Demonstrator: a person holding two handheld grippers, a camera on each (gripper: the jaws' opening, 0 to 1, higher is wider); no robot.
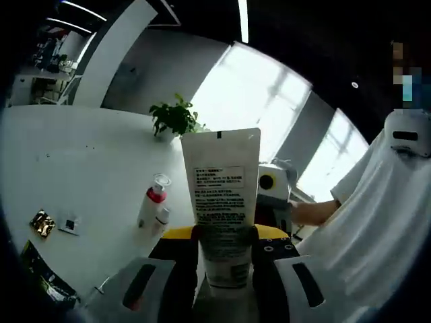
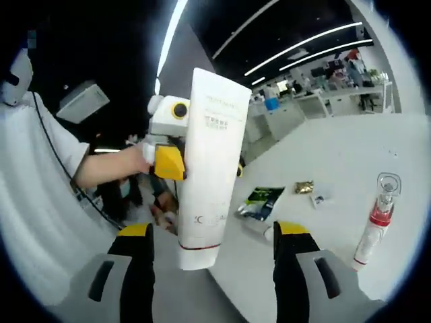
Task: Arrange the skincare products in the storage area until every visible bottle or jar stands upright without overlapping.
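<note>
Clearly the left tool clamped the white tube cap-down, long axis upright above the tabletop; right tool gaped empty beside it.

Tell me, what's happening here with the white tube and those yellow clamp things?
A person in a white shirt holds a two-jaw gripper in each hand. The left gripper is clamped on a white tube, held up above a white table. The right gripper is open, with the tube between its jaws but apparently untouched. A slim bottle with a red band and clear cap stands upright on the table, near some small packets.
</note>
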